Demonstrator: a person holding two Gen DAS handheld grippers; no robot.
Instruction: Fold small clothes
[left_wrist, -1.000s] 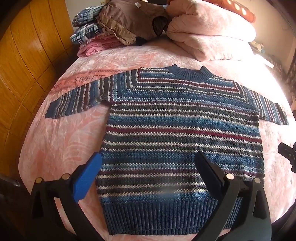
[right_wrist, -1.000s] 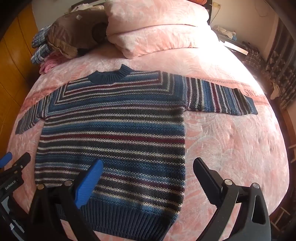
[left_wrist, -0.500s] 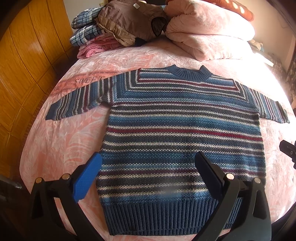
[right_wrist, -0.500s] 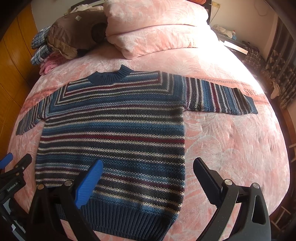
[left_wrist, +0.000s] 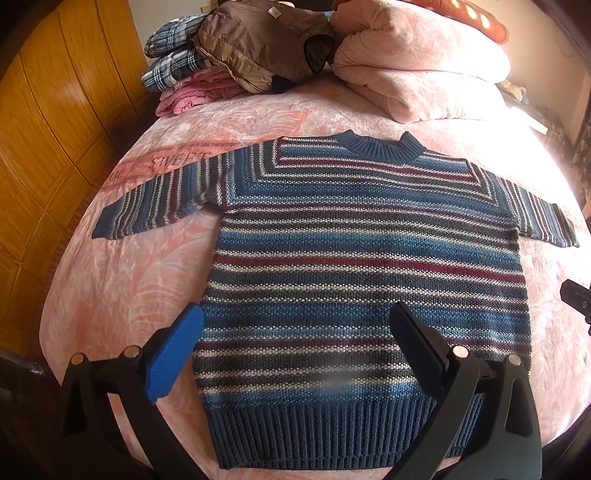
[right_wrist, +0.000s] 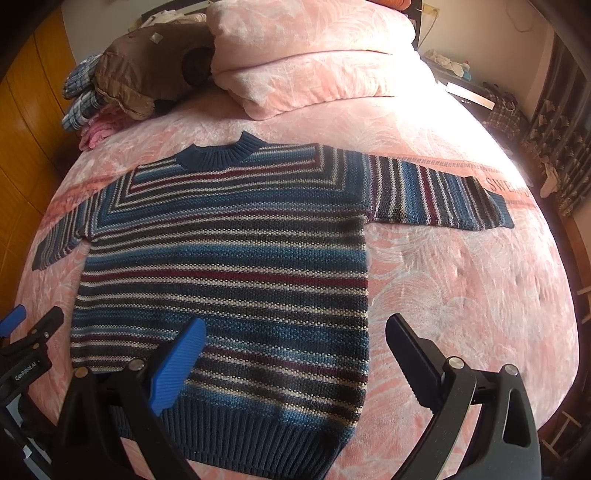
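Little has shifted since the earlier frames: both cameras sit marginally nearer the sweater (left_wrist: 365, 266). Left gripper (left_wrist: 295, 332) splayed, empty, over the hem at 6 o'clock; right gripper (right_wrist: 293, 341) likewise released, astride the hem's right corner. Sweater flat, face up, mid-bed (right_wrist: 461, 295), sleeves out at 9 and 3. Judgement: pinch each cuff, fold inward squarely. Free bedding at 3 and 9; pillows (left_wrist: 421, 77) and clothes pile (left_wrist: 229, 59) crowd 12.

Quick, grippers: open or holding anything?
Left gripper: open, empty, above the sweater.
Right gripper: open, empty.
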